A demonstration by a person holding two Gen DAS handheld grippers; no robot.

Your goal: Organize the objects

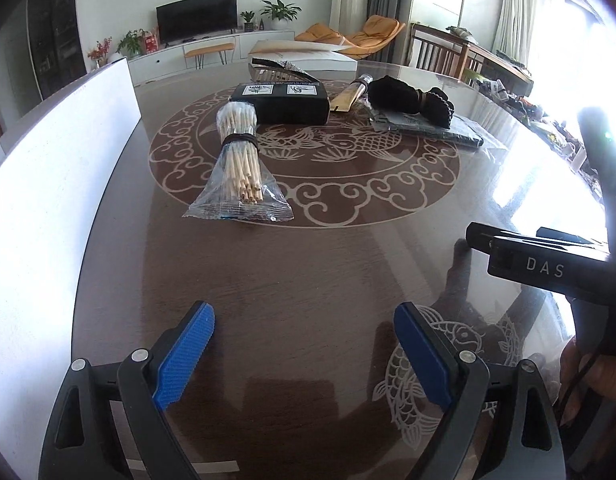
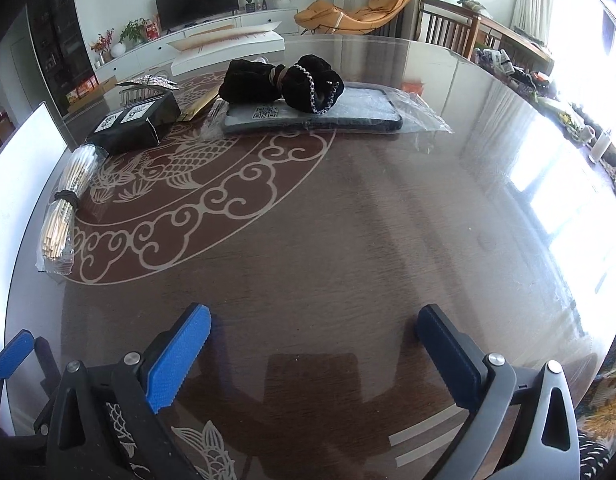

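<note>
Near the tabletop (image 1: pixel 308 272) edge, both grippers, left (image 1: pixel 304 344) and right (image 2: pixel 313 344), gape empty; the slick-looking stick bag (image 1: pixel 240 168) may slide when pinched.

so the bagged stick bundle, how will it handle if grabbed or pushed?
The stick bundle is probably light and stiff at its banded middle, where a grip looks safest. Its clear bag's loose sealed end would likely crinkle and slip. On the glossy table, a push probably slides it, perhaps rolling.
</note>
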